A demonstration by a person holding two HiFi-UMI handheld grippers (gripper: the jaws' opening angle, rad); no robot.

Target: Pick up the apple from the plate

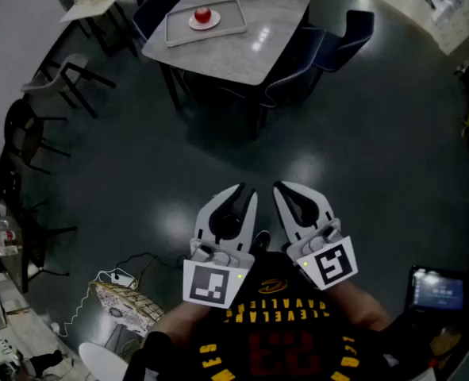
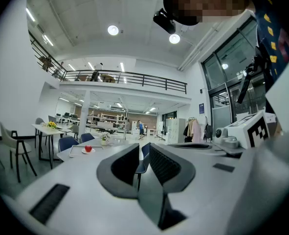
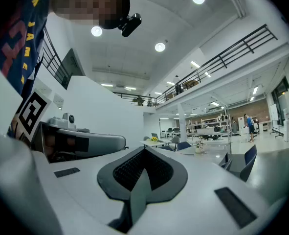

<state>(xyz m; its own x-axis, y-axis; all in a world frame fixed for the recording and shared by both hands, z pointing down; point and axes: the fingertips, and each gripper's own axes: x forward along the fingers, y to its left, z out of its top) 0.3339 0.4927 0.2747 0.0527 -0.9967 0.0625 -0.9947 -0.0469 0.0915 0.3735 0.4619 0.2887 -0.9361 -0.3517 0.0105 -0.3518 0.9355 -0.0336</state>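
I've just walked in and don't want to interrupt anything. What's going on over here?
A person stands on the open floor, holding a gripper in each hand close to the body. The left gripper has its jaws a narrow gap apart with nothing between them. The right gripper has its jaws together, also empty. The apple sits on its plate, on a tray on the table, well away from both grippers. The pickup has not begun.

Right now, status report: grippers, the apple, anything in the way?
Left hand-held gripper cracked open, empty; right hand-held gripper shut, empty. Apple on plate, far table, untouched. Blue chairs at table's near edge.
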